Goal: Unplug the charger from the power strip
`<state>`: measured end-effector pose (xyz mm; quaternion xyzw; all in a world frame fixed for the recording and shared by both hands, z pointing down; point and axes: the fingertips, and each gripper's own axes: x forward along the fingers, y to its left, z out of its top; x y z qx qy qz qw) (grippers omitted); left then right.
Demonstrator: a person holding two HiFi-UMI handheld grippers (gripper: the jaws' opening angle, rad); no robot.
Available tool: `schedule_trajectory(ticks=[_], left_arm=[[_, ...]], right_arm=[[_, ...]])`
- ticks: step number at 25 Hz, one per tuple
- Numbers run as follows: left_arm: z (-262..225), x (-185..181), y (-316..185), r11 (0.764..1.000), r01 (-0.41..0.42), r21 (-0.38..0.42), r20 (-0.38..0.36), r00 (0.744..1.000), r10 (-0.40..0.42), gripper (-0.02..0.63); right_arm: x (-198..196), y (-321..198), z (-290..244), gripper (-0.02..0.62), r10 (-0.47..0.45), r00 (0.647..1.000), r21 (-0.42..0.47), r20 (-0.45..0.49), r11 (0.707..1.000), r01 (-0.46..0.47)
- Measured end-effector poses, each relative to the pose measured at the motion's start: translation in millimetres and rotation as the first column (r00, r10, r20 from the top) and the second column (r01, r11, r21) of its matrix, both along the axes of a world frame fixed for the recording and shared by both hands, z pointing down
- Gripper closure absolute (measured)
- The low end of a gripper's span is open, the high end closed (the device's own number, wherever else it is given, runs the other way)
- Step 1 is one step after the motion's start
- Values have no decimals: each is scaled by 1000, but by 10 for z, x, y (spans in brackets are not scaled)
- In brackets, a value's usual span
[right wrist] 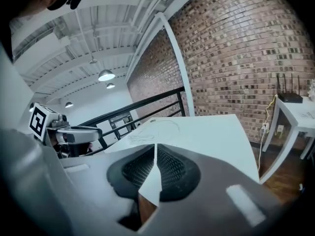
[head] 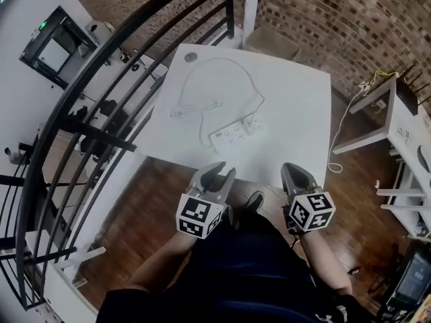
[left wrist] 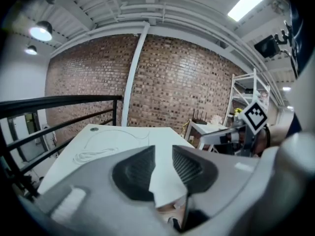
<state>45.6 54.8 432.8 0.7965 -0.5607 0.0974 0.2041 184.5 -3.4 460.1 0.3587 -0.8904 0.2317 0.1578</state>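
1. Head view shows you the white power strip (head: 232, 134) lying flat on the white table (head: 296, 106), towards the table's 6 o'clock edge and dead ahead at 12 o'clock from your two grippers.
2. At the strip's 2 o'clock end sits a small white block, which looks like the charger (head: 254, 122). It is too small to tell how it seats in the sockets.
3. A thin white cable (head: 229, 64) arcs away over the tabletop and gathers in a loose coil (head: 195, 105) at 10 o'clock from the strip.
4. Your left gripper (head: 217, 175) hangs short of the table's near edge, well apart from the strip. In the left gripper view its jaws stand a little apart with nothing between them, only tabletop showing through the gap.
5. Your right gripper (head: 297, 173) hangs beside it at 3 o'clock, its jaws closed tip to tip on nothing.
6. The table stands on a dark wooden floor (head: 155, 207).
7. A black railing (head: 135, 39) runs along at 9 o'clock, a brick wall (head: 323, 19) stands at 12 o'clock, and a white side table (head: 377, 106) sits at 2 o'clock.
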Motion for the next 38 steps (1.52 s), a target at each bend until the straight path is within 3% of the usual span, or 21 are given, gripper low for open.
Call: schedule_trajectory(ticks=[2,3,5,10,16,22,28,31,34,38], left_arm=[[19,20,-133,1000,-4,7,55,998,4,491],[53,18,-209,1000,-9,9,88,996,8,485],[172,-15,-357,1000,-15,6,161,987,14,480],[523,-192,-596,997,-43,-61,247,967,57,480],[1127,-402,-957,971,-144,-193,320,926,201,443],[1522,-438,-1255,901,-333,-277,317,854,413,437],[1781,-322,-1436,801,-508,-317,305,745,593,435],[1925,-287,-1447,763,-552,-338,293,708,642,416],[1959,-251,-1432,754,-565,-334,263,713,650,416],[1946,-237,-1443,775,-570,-274,228,744,628,416]], right_arm=[[-183,-159,109,551,-52,999,4,-6,999,52],[-291,-238,162,496,-79,997,7,-15,997,79],[-483,-382,268,445,-119,992,9,-39,993,119],[-884,-576,525,425,-181,978,-8,-105,983,181],[-1164,-870,832,411,-165,958,-21,-234,986,165],[-1409,-1099,1240,341,-102,916,-86,-387,994,74],[-1438,-1215,1436,354,-64,861,-119,-504,993,4],[-1467,-1220,1539,375,-77,839,-128,-539,992,9],[-1484,-1227,1547,432,-89,818,-111,-568,993,31],[-1503,-1253,1527,448,-134,780,-112,-612,990,82]])
